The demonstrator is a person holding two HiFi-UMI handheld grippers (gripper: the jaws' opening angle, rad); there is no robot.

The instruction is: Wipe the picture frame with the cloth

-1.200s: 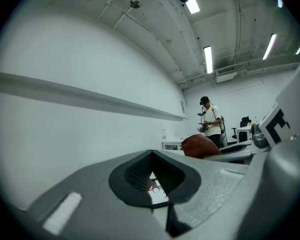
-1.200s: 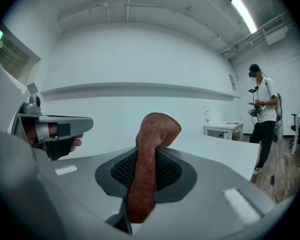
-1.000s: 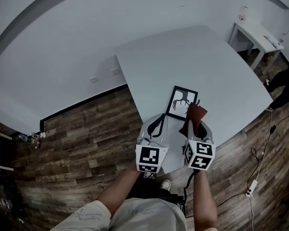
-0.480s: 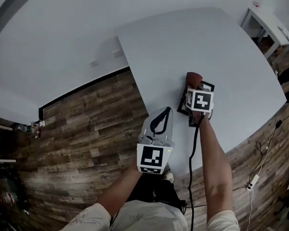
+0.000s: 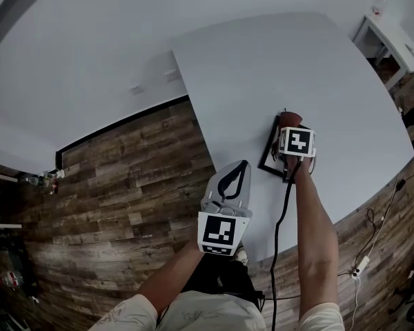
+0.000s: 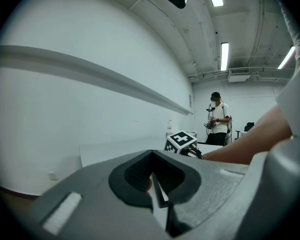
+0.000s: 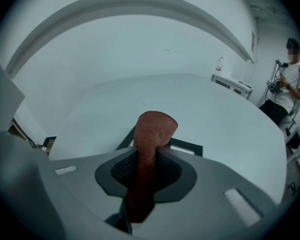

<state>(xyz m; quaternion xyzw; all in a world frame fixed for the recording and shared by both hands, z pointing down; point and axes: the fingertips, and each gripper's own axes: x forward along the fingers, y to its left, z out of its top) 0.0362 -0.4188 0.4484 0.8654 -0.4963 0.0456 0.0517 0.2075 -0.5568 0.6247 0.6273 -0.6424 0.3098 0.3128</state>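
Note:
A black picture frame (image 5: pixel 268 156) lies flat on the white table (image 5: pixel 262 67), mostly hidden under my right gripper (image 5: pixel 288 125). That gripper is shut on a reddish-brown cloth (image 5: pixel 289 119), held over the frame. In the right gripper view the cloth (image 7: pixel 153 132) sticks up between the jaws, with the frame's black edge (image 7: pixel 185 145) just beyond it. My left gripper (image 5: pixel 242 165) hovers at the table's near left edge, apart from the frame. In the left gripper view my left gripper (image 6: pixel 153 180) has its jaws together with nothing in them.
Wooden floor (image 5: pixel 124 185) lies left of the table. A cable (image 5: pixel 279 216) trails along my right arm. A small white side table (image 5: pixel 400 43) with a bottle (image 5: pixel 380 4) stands at the far right. A person (image 6: pixel 218 125) stands in the background.
My right gripper carried the cloth forward from the near edge onto the picture frame, then shifted slightly right. The left gripper stayed back near the table's edge.

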